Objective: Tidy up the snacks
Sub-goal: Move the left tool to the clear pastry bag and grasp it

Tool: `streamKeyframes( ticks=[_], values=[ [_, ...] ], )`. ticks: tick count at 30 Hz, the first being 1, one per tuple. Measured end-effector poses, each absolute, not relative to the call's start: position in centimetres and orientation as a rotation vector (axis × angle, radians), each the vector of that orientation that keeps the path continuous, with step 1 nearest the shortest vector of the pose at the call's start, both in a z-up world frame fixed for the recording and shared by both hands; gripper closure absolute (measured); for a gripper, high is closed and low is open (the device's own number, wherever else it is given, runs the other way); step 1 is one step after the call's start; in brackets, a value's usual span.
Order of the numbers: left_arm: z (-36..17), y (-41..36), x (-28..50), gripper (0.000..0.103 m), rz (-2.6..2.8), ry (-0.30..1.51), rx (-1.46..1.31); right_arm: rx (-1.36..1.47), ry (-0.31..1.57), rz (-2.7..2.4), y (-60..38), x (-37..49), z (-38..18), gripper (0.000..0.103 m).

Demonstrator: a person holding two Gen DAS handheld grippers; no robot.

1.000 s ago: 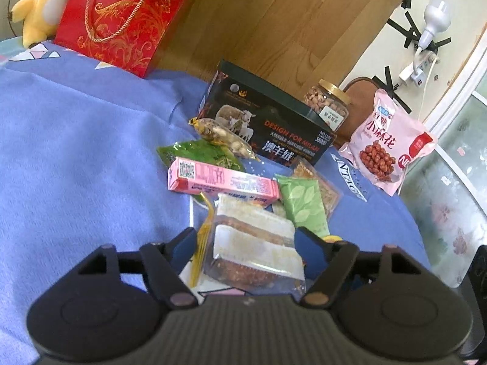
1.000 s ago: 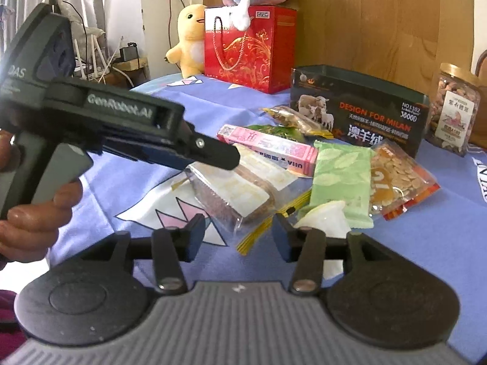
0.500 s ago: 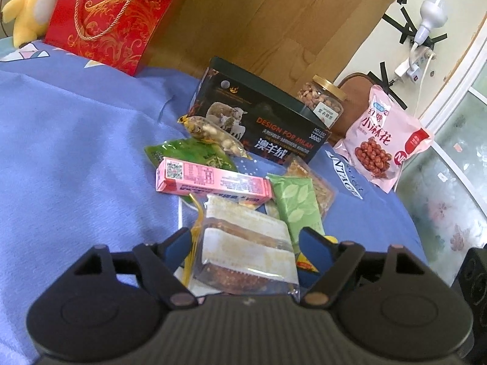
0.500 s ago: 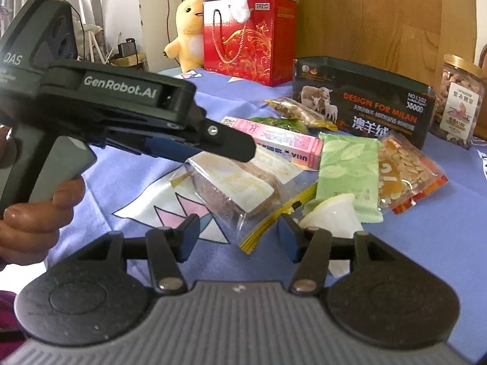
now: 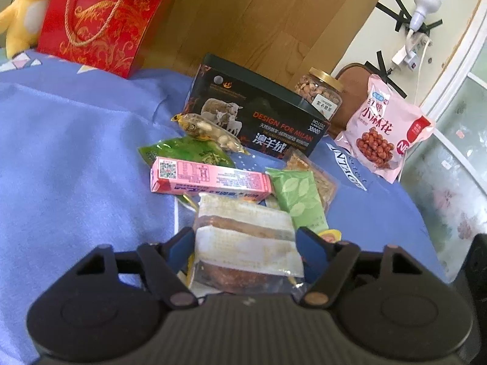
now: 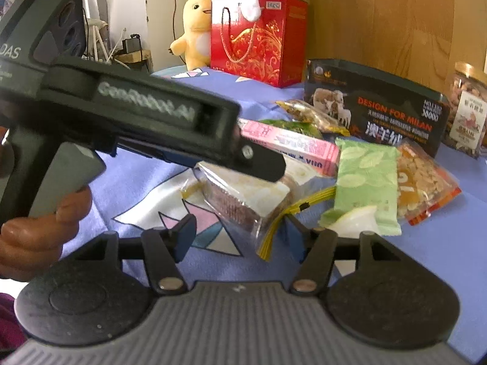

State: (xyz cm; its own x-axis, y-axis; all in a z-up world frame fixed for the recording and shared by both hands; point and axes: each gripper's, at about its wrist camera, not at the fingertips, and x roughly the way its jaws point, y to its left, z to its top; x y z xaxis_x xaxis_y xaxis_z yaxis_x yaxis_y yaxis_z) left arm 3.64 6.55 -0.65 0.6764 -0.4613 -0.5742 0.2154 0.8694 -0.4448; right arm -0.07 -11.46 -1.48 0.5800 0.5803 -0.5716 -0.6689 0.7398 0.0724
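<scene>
Here, left gripper (image 5: 245, 245) is straddling the clear plastic-wrapped brown cake packet (image 5: 246, 243) on the blue cloth (image 5: 76, 152), jaws wide, seemingly positioning to grasp | right gripper (image 6: 237, 232) is hovering nearby, jaws parted, holding nothing, likely awaiting its turn.

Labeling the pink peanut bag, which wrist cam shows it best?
Left wrist. The pink peanut bag stands fully in frame at the right, beside the nut jar, its print and peanut picture unobstructed. The right wrist view does not show it at all; its frame ends at the nut jar on the right edge.
</scene>
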Motion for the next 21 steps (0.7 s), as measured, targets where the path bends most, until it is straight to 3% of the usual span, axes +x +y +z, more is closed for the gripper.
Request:
streamKeyframes(
  ticks=[21],
  values=[
    [-0.14, 6.71, 3.36, 0.033, -0.412, 0.742, -0.385, -0.114, 0.575, 0.725, -12.31, -0.72, -0.91, 0.040]
  ],
)
